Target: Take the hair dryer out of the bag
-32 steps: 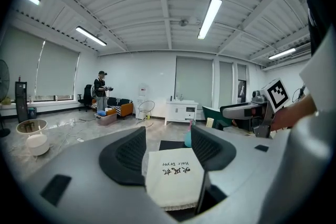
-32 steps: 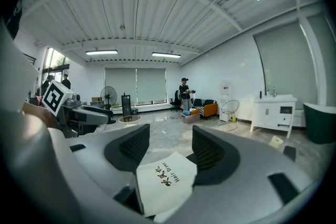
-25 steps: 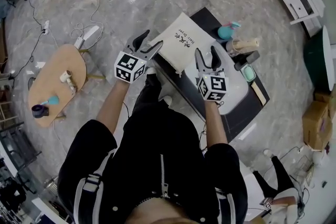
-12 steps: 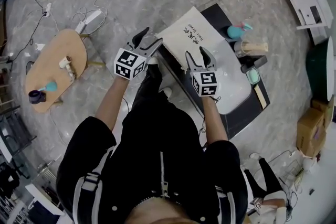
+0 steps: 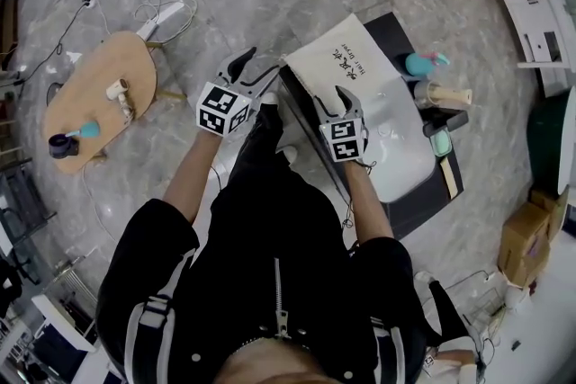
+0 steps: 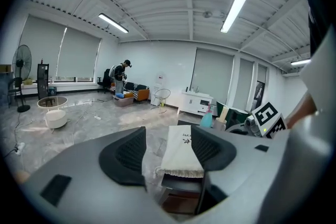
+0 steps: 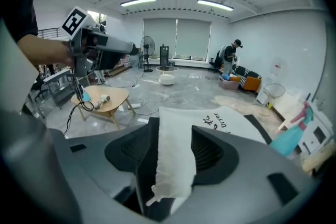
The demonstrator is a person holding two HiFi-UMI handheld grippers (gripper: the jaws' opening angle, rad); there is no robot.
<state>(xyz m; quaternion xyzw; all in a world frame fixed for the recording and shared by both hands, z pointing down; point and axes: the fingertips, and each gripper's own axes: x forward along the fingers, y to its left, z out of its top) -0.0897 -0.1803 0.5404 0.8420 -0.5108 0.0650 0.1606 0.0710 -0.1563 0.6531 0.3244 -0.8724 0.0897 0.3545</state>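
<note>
1 bag (image 5: pixel 335 60) at right gripper (image 5: pixel 348 96) — bottle (image 5: pixel 418 65) beyond

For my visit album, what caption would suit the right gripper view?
Open right claw straddles the gathered end of a white drawstring bag printed Hair Dryer.

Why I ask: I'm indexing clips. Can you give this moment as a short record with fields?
bag: white drawstring pouch, lying on the dark table
left gripper: open, aimed at the bag's gathered end
right gripper: open, bag's gathered end between its jaws
bag mouth: gathered, nothing showing from it
</note>
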